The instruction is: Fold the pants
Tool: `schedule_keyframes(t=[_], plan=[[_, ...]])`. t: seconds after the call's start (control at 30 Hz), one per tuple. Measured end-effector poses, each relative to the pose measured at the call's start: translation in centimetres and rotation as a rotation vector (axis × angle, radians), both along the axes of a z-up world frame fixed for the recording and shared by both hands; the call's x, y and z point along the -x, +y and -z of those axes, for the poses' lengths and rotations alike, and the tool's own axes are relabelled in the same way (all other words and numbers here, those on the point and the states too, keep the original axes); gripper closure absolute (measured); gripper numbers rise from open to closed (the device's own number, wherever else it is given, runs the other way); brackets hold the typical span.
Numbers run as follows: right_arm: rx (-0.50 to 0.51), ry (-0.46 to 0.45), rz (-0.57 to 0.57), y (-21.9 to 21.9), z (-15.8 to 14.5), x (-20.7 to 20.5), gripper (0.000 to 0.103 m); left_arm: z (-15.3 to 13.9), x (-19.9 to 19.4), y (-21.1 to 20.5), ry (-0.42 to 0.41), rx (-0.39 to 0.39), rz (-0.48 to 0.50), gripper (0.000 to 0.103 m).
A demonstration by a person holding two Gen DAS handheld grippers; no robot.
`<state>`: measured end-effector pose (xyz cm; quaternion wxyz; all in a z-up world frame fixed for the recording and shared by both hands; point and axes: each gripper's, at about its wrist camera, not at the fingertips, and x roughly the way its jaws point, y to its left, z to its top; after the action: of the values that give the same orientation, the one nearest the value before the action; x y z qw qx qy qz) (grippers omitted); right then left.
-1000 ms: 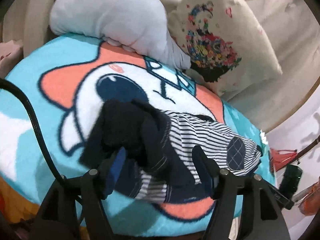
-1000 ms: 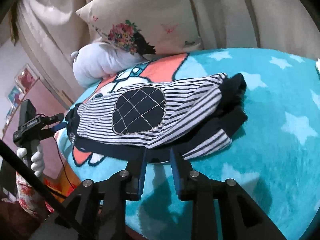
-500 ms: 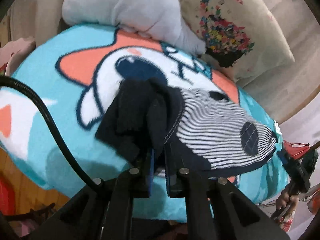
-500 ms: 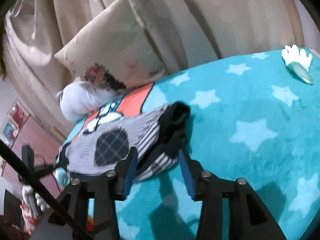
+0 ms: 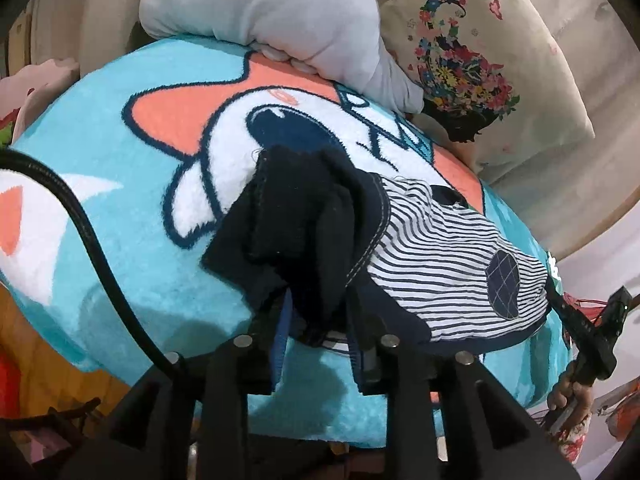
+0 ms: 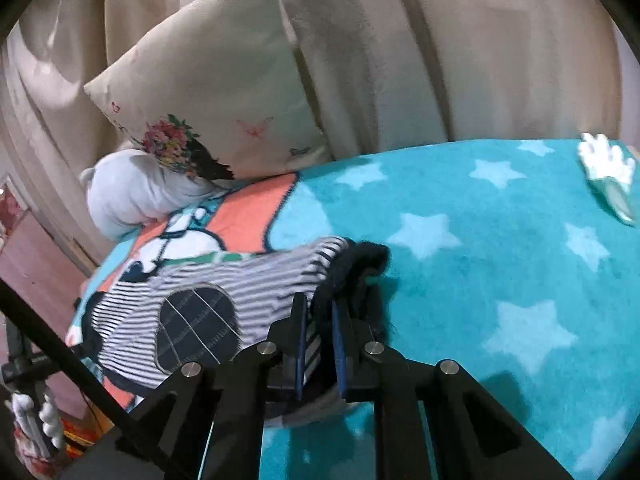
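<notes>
The striped navy-and-white pants [image 5: 440, 256] with a checked navy knee patch lie folded on the turquoise cartoon blanket [image 5: 120, 208]. My left gripper [image 5: 318, 320] has its fingers a little apart around the dark navy end of the pants. My right gripper [image 6: 318, 320] is closed on the other dark end of the pants [image 6: 208, 316], near the blanket's middle. The striped fabric runs between the two grippers.
A pale grey cushion [image 5: 272, 16] and a cream floral pillow [image 5: 480, 60] lean at the head of the bed. Beige curtains [image 6: 440, 40] hang behind. A white glove-shaped object [image 6: 608, 168] lies at the blanket's far right.
The left gripper closed on the dark end and has since opened slightly. The right gripper moved from the pants' side edge to the dark end and closed on it.
</notes>
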<state>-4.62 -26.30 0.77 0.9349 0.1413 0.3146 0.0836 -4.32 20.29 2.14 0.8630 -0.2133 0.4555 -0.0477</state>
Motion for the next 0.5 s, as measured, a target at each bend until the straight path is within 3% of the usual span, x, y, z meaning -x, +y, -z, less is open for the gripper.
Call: schedule_keyframes(t=[0.07, 0.13, 0.17, 0.2, 0.27, 0.5], plan=[[0.008, 0.025, 0.082, -1.4, 0.5, 0.6, 0.09, 0.0, 0.0, 0.0, -0.003, 0.002, -0.001, 0.077], [-0.067, 0.039, 0.118, -3.5, 1.1, 1.5, 0.086, -0.2, 0.2, 0.1, -0.016, 0.011, 0.002, 0.074], [-0.144, 0.034, 0.101, -4.5, 1.4, 2.0, 0.071, -0.3, 0.4, 0.3, -0.027, 0.016, 0.002, 0.073], [-0.234, 0.016, 0.083, -5.6, 1.6, 2.7, 0.048, -0.5, 0.7, 0.5, -0.039, 0.022, -0.001, 0.071], [-0.33, -0.021, 0.07, -6.6, 1.8, 3.5, 0.032, -1.0, 1.3, 1.0, -0.065, 0.03, -0.014, 0.069], [-0.364, 0.041, -0.002, -4.3, 3.1, 2.2, 0.032, -1.7, 3.1, 3.1, -0.098, 0.036, -0.084, 0.066]])
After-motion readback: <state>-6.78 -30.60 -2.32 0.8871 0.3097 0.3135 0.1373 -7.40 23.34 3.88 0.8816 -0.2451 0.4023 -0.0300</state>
